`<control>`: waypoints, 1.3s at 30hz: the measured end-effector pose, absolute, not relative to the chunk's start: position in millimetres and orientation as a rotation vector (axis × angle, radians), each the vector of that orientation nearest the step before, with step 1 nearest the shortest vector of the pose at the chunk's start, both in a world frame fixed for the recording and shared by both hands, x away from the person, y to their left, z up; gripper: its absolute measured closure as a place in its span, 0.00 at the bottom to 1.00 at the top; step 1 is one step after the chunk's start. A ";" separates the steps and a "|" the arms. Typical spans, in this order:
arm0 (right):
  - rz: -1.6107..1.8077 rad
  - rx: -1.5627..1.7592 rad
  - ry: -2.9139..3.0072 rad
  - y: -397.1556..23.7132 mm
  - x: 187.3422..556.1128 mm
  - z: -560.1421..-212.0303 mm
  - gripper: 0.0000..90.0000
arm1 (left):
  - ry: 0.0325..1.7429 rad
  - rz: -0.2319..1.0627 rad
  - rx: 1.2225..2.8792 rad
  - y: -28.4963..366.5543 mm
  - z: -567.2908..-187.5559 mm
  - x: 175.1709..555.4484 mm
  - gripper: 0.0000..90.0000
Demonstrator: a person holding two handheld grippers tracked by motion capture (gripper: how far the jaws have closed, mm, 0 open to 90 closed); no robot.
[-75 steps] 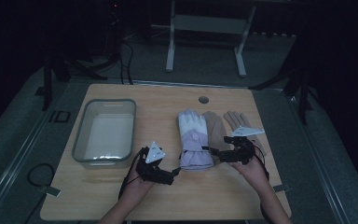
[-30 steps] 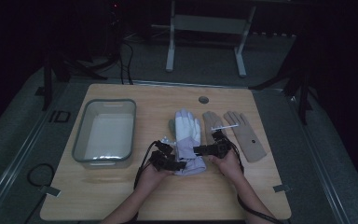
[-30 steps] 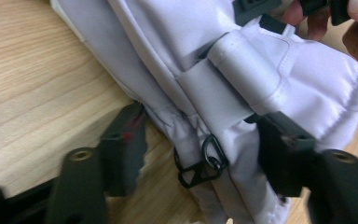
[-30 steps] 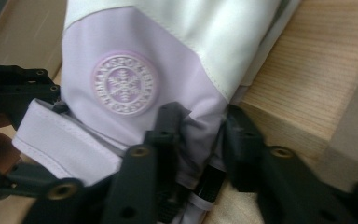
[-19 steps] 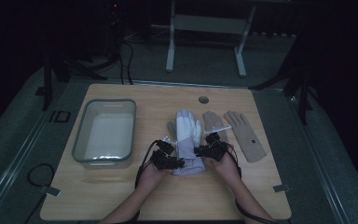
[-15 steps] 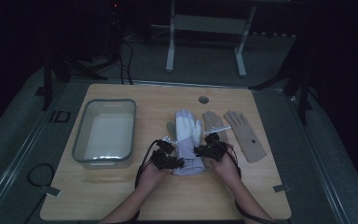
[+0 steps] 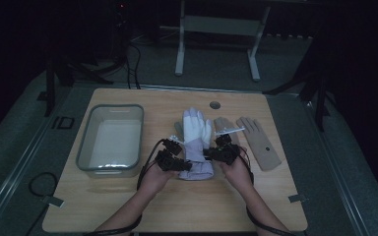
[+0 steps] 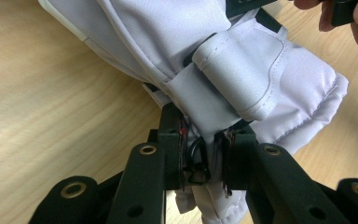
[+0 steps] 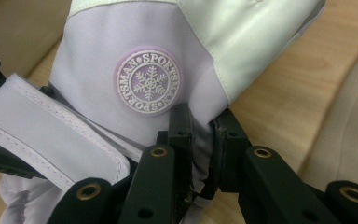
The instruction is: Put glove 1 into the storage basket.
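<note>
Both grippers pinched the cuff of a white and lilac ski glove (image 7: 196, 142) at the middle of the wooden surface (image 7: 128, 206), the left gripper (image 7: 173, 158) having just clamped its jaws on one cuff edge, the right gripper (image 7: 215, 152) clamped on the other. A level, even lift would likely keep the cuff from slipping (the padding looked bulky). The clear bin (image 7: 86, 147) stood well apart to the left; tan gloves (image 7: 258, 142) lay close on the right.

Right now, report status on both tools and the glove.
Left tool shut on white glove cuff. Right tool shut on cuff's other side. Tan gloves alongside, tray left; nothing in the way.
</note>
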State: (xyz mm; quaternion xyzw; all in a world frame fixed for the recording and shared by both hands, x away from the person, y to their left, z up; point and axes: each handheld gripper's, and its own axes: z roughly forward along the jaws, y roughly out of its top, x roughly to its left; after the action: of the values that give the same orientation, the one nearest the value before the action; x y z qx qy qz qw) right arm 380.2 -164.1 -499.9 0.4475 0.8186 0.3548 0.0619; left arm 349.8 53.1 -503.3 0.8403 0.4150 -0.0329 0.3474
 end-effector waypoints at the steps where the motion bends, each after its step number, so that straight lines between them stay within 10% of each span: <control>1: 1.071 1.340 2.475 -162.2 380.3 -496.2 0.89 | 1.068 -0.078 2.185 55.2 -498.9 350.0 0.83; 39: 1.178 1.180 2.519 -35.0 397.5 -421.2 0.89 | 1.097 0.056 2.225 178.2 -416.1 348.7 0.83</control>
State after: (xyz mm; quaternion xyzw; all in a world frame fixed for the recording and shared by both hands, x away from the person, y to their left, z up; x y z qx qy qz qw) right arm 397.5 -35.0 -421.2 0.3901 0.8323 0.3891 0.0604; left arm 348.7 178.2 -416.1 0.8482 0.4184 0.0214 0.3242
